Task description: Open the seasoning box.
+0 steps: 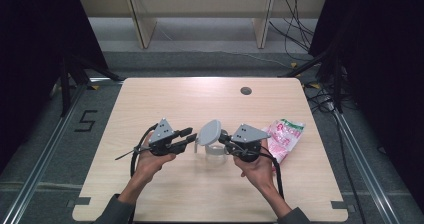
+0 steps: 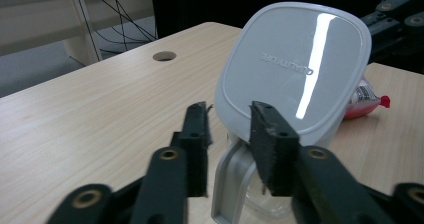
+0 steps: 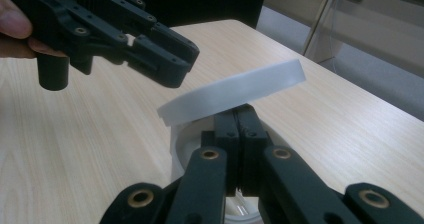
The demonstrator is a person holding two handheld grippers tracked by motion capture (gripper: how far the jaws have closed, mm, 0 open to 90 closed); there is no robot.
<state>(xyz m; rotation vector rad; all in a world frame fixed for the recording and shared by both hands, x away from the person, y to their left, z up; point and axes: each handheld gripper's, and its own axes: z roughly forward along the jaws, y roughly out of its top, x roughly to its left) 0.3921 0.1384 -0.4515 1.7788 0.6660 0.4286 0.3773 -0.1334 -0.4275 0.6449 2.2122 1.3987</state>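
Clear plastic container (image 1: 216, 153) near the middle of the light wooden table (image 1: 165, 96), between the 2 grippers. Grey-white hinged lid (image 1: 210, 132) raised and tilted up over the container, its smooth top turned toward the left gripper. In the left gripper view, lid (image 2: 295, 66) with embossed lettering and a bright glare stripe, a grey latch tab (image 2: 231, 181) hanging below its lower edge over the clear container (image 2: 260, 199).

Left gripper (image 1: 189, 137) held in the person's left hand (image 1: 150, 161), pointed at the lid from the left. Left gripper (image 2: 229, 129) released: 2 black jaws parted, lid edge and tab seen in the gap behind them, pads not pressing on either.

Right gripper (image 1: 223, 138) held in the right hand (image 1: 257, 166), reaching the container from the right. In the right gripper view, right gripper (image 3: 237, 119) clenched, jaws pressed flat together just under the tilted lid (image 3: 232, 91), above the container rim (image 3: 182, 134). Possibly a thin edge pinched there, hard to tell from this angle. Left gripper (image 3: 165, 64) visible farther off beyond the lid.

Pink-and-white snack packet (image 1: 284, 138) lying on the table just right of the right gripper, its red end (image 2: 362, 101) peeking out behind the lid. Round cable hole (image 1: 246, 90) toward the table's far edge, well apart from the container.
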